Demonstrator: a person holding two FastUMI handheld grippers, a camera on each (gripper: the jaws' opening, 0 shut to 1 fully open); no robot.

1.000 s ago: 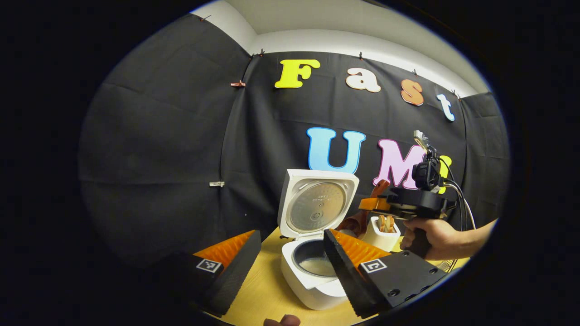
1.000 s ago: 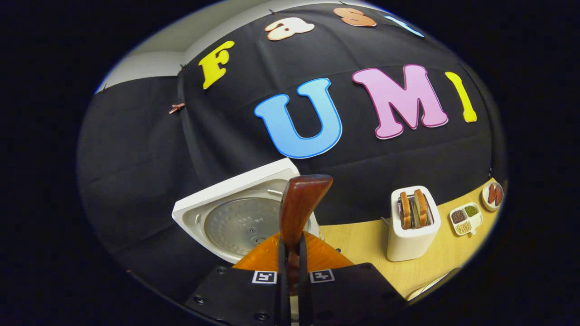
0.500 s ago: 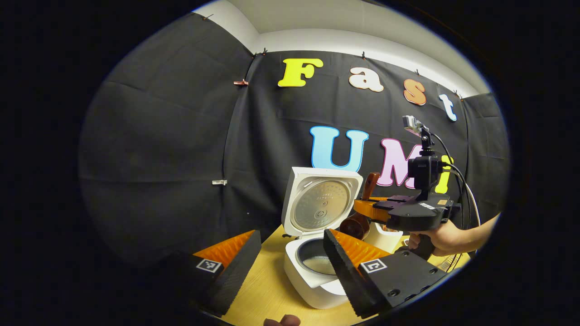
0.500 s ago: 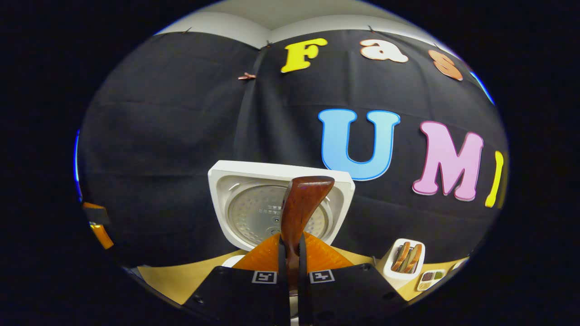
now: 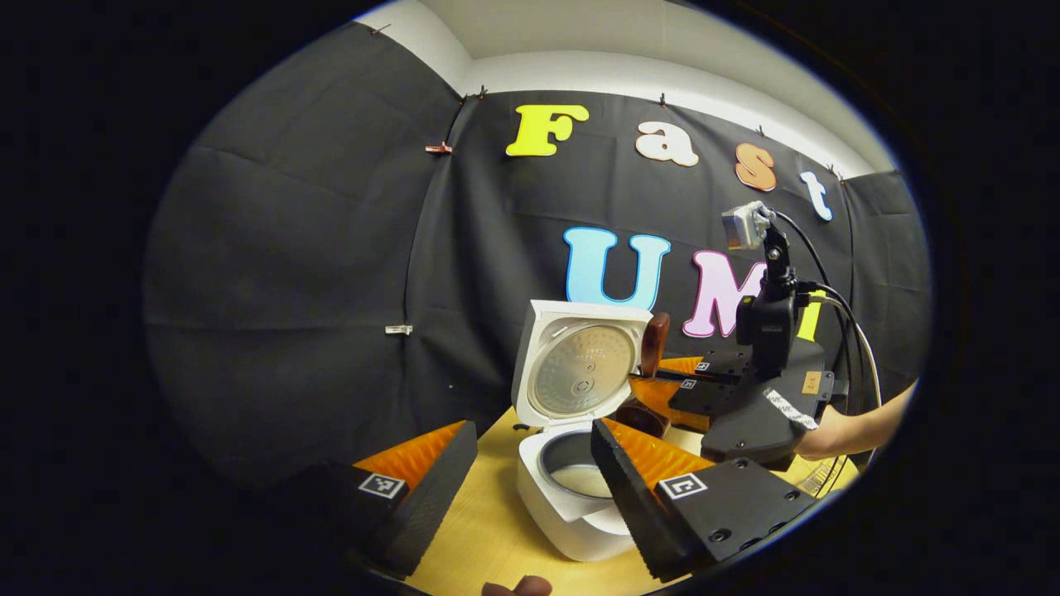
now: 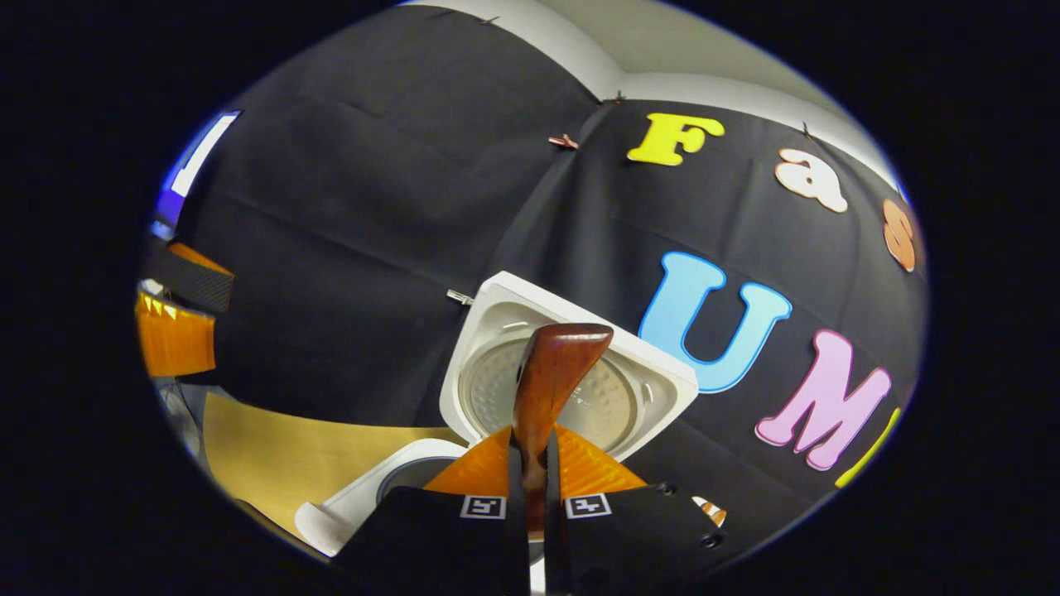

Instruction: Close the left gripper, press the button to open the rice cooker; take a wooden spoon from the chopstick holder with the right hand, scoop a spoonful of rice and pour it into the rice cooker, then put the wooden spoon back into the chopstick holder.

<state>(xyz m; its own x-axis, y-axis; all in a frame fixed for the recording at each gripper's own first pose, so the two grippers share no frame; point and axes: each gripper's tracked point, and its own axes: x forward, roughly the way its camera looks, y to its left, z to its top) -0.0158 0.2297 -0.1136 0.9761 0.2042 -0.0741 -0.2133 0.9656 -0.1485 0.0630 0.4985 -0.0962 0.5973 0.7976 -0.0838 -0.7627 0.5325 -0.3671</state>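
Observation:
The white rice cooker [image 5: 571, 517] stands on the wooden table with its lid [image 5: 580, 372] up, and pale rice lies in its pot [image 5: 582, 478]. My left gripper [image 5: 530, 497] is open in front of it with nothing between its fingers. Farther right, a hand holds my right gripper [image 5: 662, 382], shut on the brown wooden spoon [image 5: 652, 343]. The spoon's bowl [image 5: 640, 415] hangs low by the pot's far right rim. In the right gripper view, the right gripper [image 6: 534, 497] clamps the spoon handle [image 6: 551, 377], which points up before the lid [image 6: 629, 406]. The pot's rim [image 6: 364, 501] lies below left.
Bare table [image 6: 273, 447] stretches left of the cooker toward the left gripper [image 6: 178, 331] at the far left edge. The black cloth wall stands close behind the cooker. A fingertip [image 5: 517, 586] pokes in at the bottom of the left gripper view.
The right gripper has rolled and swung left with the spoon, tipping the bowl down by the pot. The toaster and small dishes slid out of the right gripper view. The left gripper barely moved.

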